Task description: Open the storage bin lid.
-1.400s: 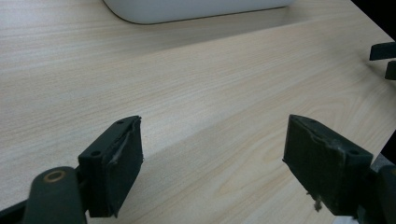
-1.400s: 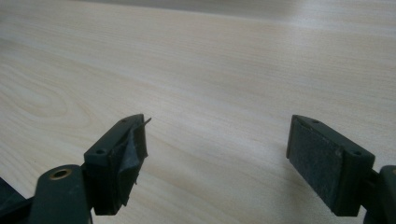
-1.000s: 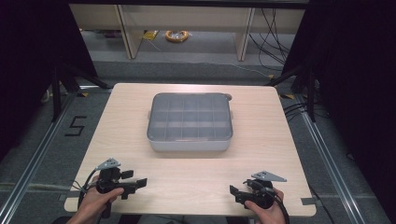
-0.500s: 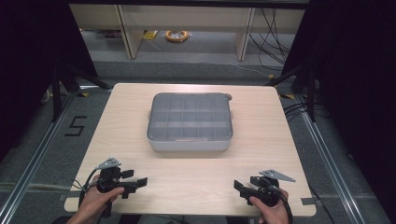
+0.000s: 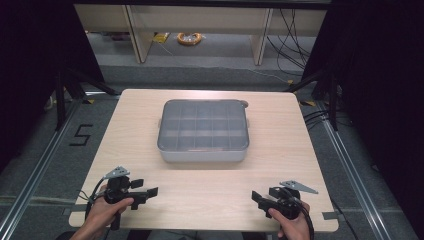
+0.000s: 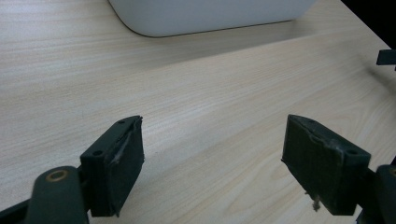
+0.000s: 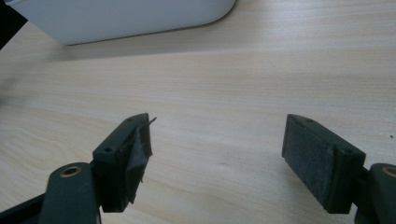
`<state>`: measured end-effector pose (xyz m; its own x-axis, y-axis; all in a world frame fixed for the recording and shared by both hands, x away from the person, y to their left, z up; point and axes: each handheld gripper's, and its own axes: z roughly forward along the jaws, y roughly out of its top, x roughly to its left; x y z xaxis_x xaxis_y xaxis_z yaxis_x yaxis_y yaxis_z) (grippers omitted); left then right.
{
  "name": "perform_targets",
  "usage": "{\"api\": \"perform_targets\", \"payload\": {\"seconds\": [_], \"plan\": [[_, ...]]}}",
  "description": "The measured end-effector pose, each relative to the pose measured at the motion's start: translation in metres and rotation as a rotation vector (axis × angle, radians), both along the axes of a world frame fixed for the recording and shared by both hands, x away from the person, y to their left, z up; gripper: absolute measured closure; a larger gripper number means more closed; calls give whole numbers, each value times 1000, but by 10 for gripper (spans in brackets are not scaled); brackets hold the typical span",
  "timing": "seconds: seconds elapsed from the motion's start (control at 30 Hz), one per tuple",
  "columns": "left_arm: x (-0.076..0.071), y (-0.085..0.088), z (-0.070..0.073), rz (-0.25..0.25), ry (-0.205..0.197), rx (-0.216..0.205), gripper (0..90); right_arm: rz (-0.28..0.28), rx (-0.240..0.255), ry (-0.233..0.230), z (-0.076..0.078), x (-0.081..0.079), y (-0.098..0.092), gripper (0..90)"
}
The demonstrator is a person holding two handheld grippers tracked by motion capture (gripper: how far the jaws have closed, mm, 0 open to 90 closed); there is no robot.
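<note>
Left claw hovers wide and empty over the near edge of the surface. The box, lid on, sits mid-surface, well apart from both claws. Right claw, jaws just eased slightly inward, is wide with nothing between them. The lid looks smooth, so a one-sided pinch could slip or shove the box. Nothing blocks either approach.

table: pale wood, fine straight grain. compartment box: white shell, translucent grey lid, grid of dividers showing through. left gripper and right gripper: black, each with a grey plate on top. floor beyond: grey; a yellow coil lies there.
</note>
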<state>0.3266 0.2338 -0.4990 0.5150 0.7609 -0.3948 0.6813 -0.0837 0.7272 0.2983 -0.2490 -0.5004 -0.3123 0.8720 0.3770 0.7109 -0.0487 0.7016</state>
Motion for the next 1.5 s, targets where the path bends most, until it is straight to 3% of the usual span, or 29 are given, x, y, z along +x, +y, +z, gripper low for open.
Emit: {"api": "perform_targets", "payload": {"seconds": [0.03,0.07,0.1,0.33,0.43,0.47,0.6,0.7,0.73,0.77,0.8,0.83,0.87,0.93,0.97,1.13,1.17,1.2,1.23,1.27,1.33,1.37,1.5], "plan": [[1,0,0,1,2,0,199,-41,8,36,2,-2,3,249],[1,0,0,7,-1,1,199,-44,10,39,2,-1,3,250],[1,0,0,7,-4,-2,200,-11,-4,2,0,2,0,251],[5,1,1,14,0,-8,201,-15,15,-4,-2,8,0,253],[7,0,1,8,4,-10,202,-52,31,24,1,11,1,256],[7,0,1,7,5,-9,202,-30,25,-5,-1,15,-1,256],[10,0,1,15,10,-18,202,-34,34,-3,-2,21,-2,256],[13,0,2,29,6,-21,202,-58,80,40,0,23,-1,256],[15,1,2,20,9,-17,202,-44,62,6,-1,26,-4,256],[16,1,3,25,14,-21,202,-62,85,41,2,26,-3,256],[17,2,4,21,12,-24,202,-61,87,37,3,27,-4,256],[18,2,4,33,8,-26,201,-38,45,-8,1,32,-8,256],[18,2,4,33,8,-26,202,-38,45,-8,1,32,-8,256],[23,2,5,35,7,-31,202,-69,98,39,7,34,-5,256],[23,2,5,41,6,-28,201,-49,70,-10,4,39,-8,256],[26,2,4,42,30,-46,202,-47,81,-9,4,48,-9,256],[27,2,4,50,23,-53,202,-66,116,26,7,47,-6,256],[27,2,4,50,23,-53,202,-46,86,-10,5,51,-10,256],[28,3,5,46,28,-56,202,-51,103,-6,7,52,-10,256],[28,4,5,47,26,-51,202,-78,123,26,9,52,-8,256],[28,4,5,60,19,-59,202,-73,116,12,10,53,-9,256],[30,5,6,55,28,-61,201,-82,148,23,14,56,-9,256],[34,5,8,75,14,-64,202,-58,119,-25,17,65,-13,255]]}}
